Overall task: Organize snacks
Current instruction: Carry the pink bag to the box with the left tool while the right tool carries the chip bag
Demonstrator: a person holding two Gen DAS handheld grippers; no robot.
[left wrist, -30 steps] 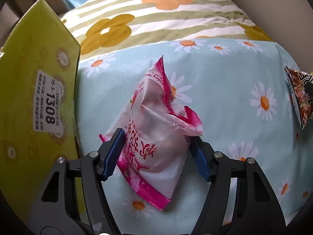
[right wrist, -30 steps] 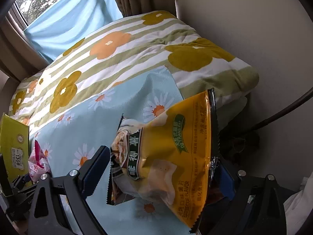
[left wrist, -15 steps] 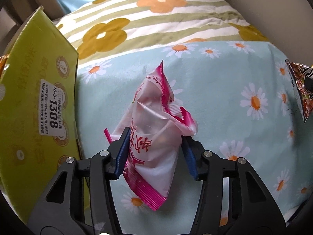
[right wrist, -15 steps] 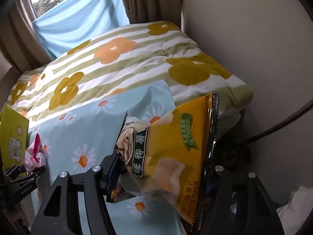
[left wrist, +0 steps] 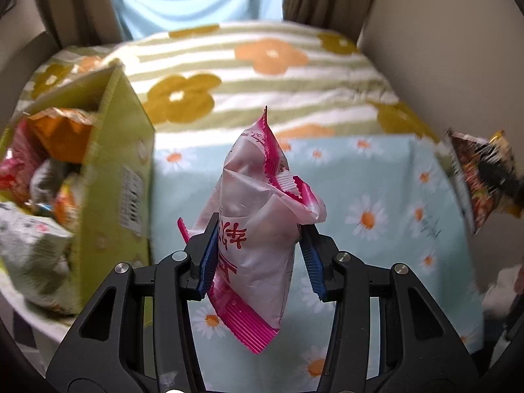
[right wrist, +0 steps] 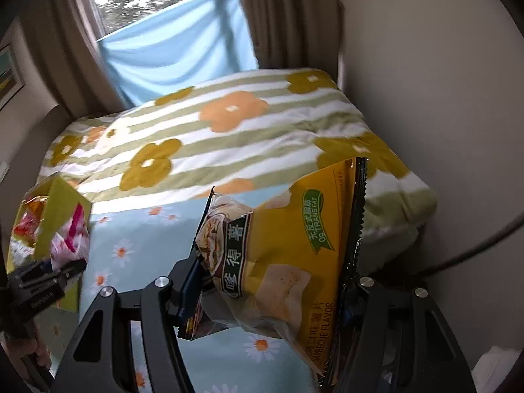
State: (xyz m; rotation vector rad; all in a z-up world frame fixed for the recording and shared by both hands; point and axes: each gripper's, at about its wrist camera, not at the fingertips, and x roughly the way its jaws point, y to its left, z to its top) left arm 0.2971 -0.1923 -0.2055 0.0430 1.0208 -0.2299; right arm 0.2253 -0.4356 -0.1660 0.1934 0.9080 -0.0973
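- A bed fills both views: a pale blue daisy-print sheet [left wrist: 386, 177] at the near end, a green-striped flowered blanket [right wrist: 229, 137] behind it, then curtains and a window.
- The left gripper [left wrist: 258, 258] is clenched on a pink and white snack packet [left wrist: 262, 216]; its blue pads press the packet's lower half from both sides.
- That packet stands nearly upright, long axis running up the left wrist view, one pointed pink corner at the top and the crimped pink seam hanging below the jaws, clear of the sheet.
- The right gripper [right wrist: 271, 291] grasps a yellow barbecue chip bag [right wrist: 294, 249]; the left pad presses the bag's creased left edge, while the right pad is hidden behind the bag.
- The chip bag is tilted, its long axis leaning up and to the right, dark serrated seam along the right side, lower corner hanging above the sheet.
- At the sheet's left edge stands an open yellow-green box [left wrist: 114, 170] with mixed snack packs [left wrist: 42, 177] inside; the pink packet hangs just beside its labelled side wall.
- The chip bag shows blurred near the sheet's right edge in the left wrist view.
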